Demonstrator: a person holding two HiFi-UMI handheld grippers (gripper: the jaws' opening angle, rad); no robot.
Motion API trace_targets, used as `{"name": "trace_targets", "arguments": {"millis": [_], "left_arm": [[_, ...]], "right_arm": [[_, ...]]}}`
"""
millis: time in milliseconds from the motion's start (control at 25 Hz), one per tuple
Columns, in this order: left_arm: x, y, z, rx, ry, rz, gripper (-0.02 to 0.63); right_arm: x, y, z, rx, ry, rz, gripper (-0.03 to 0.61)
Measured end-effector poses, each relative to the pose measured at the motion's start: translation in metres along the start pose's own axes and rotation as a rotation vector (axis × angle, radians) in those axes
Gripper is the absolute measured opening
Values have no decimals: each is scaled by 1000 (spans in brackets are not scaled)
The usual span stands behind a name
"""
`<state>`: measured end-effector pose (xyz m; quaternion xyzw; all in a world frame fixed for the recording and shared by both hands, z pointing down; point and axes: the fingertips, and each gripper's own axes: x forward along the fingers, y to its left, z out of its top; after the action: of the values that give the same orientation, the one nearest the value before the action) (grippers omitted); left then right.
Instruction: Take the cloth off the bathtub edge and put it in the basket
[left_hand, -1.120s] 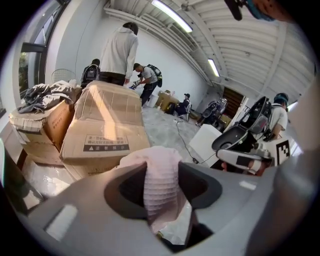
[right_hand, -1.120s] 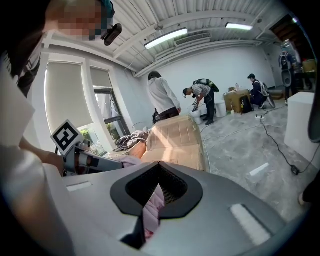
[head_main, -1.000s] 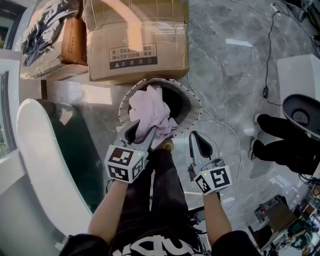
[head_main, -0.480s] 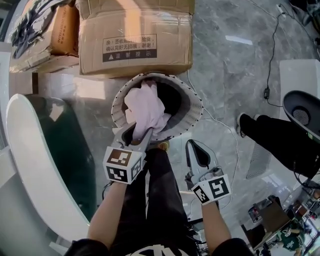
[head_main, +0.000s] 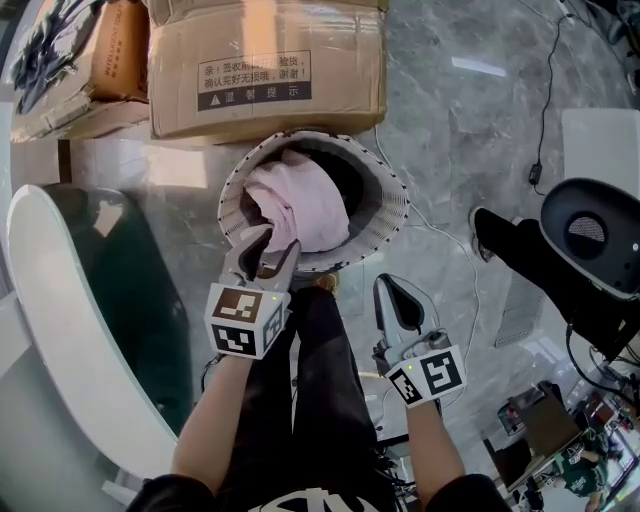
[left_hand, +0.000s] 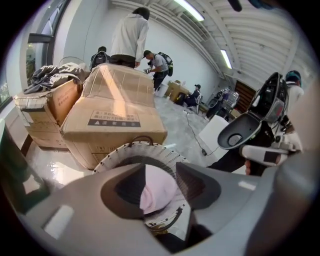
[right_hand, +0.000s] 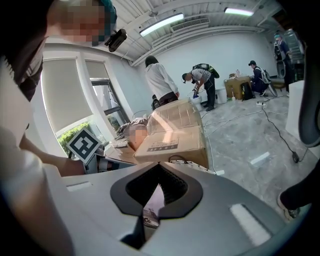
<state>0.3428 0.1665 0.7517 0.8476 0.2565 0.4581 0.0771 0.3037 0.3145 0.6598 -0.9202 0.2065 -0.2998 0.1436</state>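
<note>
There are two handheld grippers, one basket, one cloth, one bathtub and two boxes. The pale pink crumpled cloth (head_main: 295, 200) lies inside the round white woven basket (head_main: 392, 212), in its left half, at the upper centre of the head view.

The left gripper (head_main: 270, 252) hangs over the basket's near rim with its jaws part-way apart and closing. The cloth shows through the gap beyond them, but the pads are not pressing on it. The right gripper (head_main: 396, 292), lower right of the basket and apart from it, has its jaws together with nothing in them.

Behind the basket stand the large brown cardboard box (head_main: 265, 70) with a printed label and, at the upper left, a smaller brown cardboard box (head_main: 110, 55) with dark fabric heaped on it. The white curved bathtub (head_main: 55, 330) fills the left edge.

Everything stands on a glossy grey marble floor (head_main: 450, 130). The gripper views show a big white-walled hall with strip lights, a window, and several people standing in the background.
</note>
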Motion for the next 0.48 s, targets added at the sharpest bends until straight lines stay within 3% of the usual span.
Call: {"name": "trace_targets", "arguments": {"millis": [160,480], "left_arm": [[3,-4,-4,24,15,-9,189],[-7,-4,-10,48,19,-5,189]], "right_arm": [[0,3,-5,2,9,2,6],[-2,12,-6,-16,4,12,6]]}}
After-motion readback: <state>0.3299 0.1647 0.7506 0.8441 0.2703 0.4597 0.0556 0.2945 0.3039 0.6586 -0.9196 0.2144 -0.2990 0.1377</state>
